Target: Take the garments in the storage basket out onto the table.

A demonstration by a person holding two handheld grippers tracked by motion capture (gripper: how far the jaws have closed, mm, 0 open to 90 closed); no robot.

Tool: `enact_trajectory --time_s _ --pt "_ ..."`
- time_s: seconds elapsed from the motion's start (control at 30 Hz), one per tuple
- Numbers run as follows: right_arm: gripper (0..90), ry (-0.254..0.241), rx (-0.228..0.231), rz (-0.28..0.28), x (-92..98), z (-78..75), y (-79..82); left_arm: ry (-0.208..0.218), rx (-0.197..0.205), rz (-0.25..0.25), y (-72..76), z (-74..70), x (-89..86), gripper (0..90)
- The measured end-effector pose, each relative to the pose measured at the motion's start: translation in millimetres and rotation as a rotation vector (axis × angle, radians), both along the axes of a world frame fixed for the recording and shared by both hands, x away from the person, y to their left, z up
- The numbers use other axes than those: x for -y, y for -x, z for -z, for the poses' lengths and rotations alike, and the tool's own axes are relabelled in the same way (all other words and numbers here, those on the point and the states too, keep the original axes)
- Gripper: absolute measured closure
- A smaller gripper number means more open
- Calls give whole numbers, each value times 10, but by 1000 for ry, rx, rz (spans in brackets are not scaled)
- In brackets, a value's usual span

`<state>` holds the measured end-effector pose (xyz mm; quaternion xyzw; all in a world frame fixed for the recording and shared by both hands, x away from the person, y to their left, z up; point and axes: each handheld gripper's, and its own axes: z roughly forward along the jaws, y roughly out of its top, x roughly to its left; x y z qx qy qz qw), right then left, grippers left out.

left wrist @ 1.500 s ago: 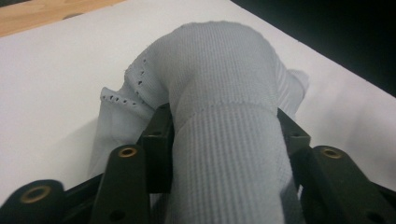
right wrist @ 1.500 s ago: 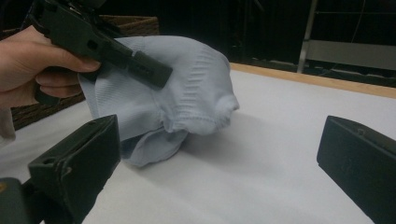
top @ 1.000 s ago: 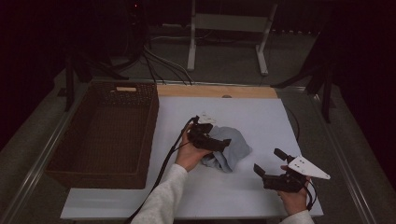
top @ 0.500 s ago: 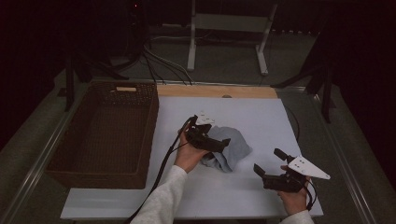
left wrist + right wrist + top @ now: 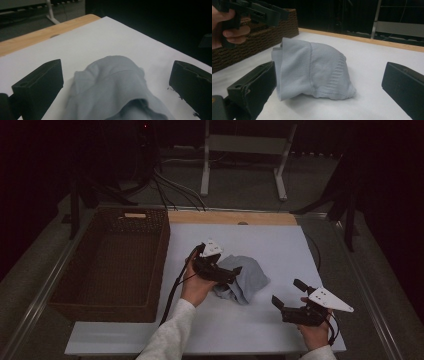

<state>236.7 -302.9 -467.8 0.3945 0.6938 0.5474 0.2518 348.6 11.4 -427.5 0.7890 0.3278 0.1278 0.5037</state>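
Left gripper (image 5: 227,271) gapes wide, hovering over the left edge of the crumpled grey cloth (image 5: 246,277) mid-table. Right gripper (image 5: 288,294), also spread and empty, sits well apart at near right. Since the earlier frames, nothing has visibly shifted.

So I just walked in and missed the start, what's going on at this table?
A person holds a gripper in each hand over a white table. The left gripper hovers open right over a crumpled grey cloth in the middle of the table, its jaws either side of it, not yet closed on it. The right gripper waits open nearer the front edge, apart from the cloth. A brown wicker basket stands at the left.
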Motion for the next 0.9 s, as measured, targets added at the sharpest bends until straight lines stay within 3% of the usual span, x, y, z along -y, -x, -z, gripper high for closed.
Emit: enact_trajectory --time_s 0.57,0.7,0.77,0.9 --pt "0 -2 2 -2 -6 -4 1 27 -5 -22 109 -50 -313 3" --pt "0 0 -1 -4 -10 1 -6 16 -13 -37 125 -55 -409 3" --pt "0 2 0 -6 -16 -1 -1 37 -28 -39 125 -48 -452 3" --pt "0 -1 0 -4 -9 1 -6 19 -24 -34 170 -49 -496 2"
